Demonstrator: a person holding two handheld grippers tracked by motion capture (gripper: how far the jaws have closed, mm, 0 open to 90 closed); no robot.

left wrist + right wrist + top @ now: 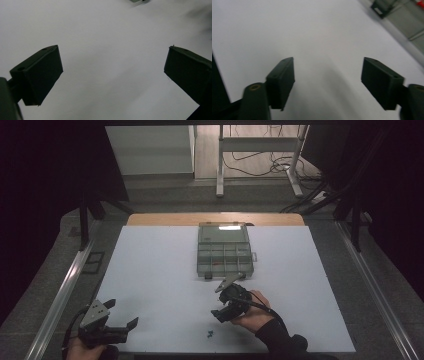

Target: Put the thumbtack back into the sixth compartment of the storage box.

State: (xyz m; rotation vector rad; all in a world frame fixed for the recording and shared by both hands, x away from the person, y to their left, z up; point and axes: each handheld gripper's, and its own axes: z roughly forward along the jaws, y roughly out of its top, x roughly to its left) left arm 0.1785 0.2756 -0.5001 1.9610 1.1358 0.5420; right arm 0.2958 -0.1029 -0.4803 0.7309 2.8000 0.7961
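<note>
Right gripper sits just in front of the box, on its near side, tilted over in the hand. In its own view the two black jaws stand wide apart with nothing but bare white sheet between them, so it holds nothing. My read: it is angled low and sideways so it can swing toward the small green bits, which lie on the sheet nearer the person than the box, just beside that hand.

Left gripper waits well away from the box, off toward the near left corner of the sheet. Its jaws are spread wide too, empty, pointing across the open white surface; a corner of the box peeks in at the top of its view. It looks parked there to keep out of the way.

The box is a flat, rectangular organiser of clear greyish plastic, split into a grid of small compartments, with a latch tab on its right side and a glare patch on the far part. Something small and red sits in one cell; I cannot tell what. The sheet is smooth, matte and white, laid over a wooden tabletop whose far edge shows beyond the box. The jaws are blocky, hard-edged black pads.
</note>
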